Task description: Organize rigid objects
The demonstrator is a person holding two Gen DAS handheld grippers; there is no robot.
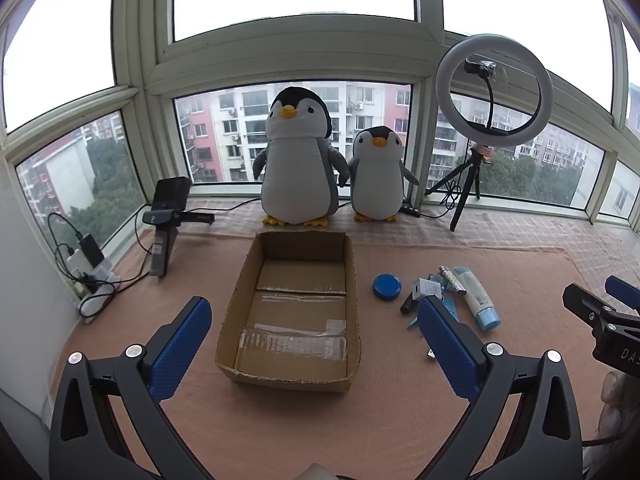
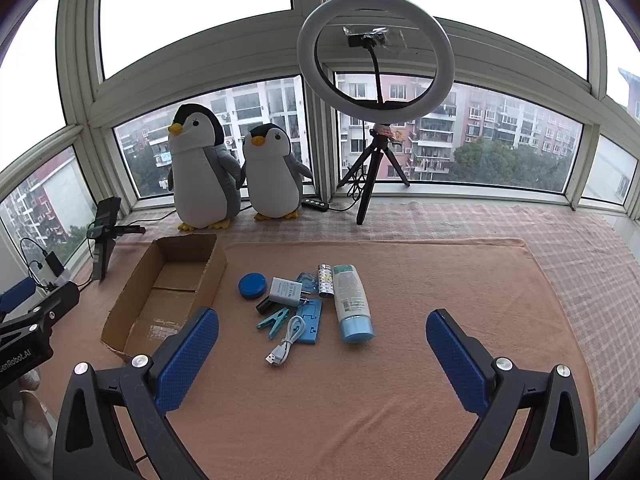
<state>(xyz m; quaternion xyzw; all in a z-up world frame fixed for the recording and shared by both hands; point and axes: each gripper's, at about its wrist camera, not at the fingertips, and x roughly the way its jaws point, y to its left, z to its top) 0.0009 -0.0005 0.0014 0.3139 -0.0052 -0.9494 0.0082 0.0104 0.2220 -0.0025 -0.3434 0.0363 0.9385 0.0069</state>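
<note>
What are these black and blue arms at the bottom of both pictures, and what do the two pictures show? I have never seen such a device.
They are two hand-held grippers, each carrying a wide-angle camera that looks along its fingers. One picture comes from the left gripper, the other from the right gripper. Both stand open and hold nothing. On the pink cloth lie an empty cardboard box and small things: a blue round tin, a white charger, a tube, a clothes peg and a cable. Two toy penguins stand by the window.
</note>
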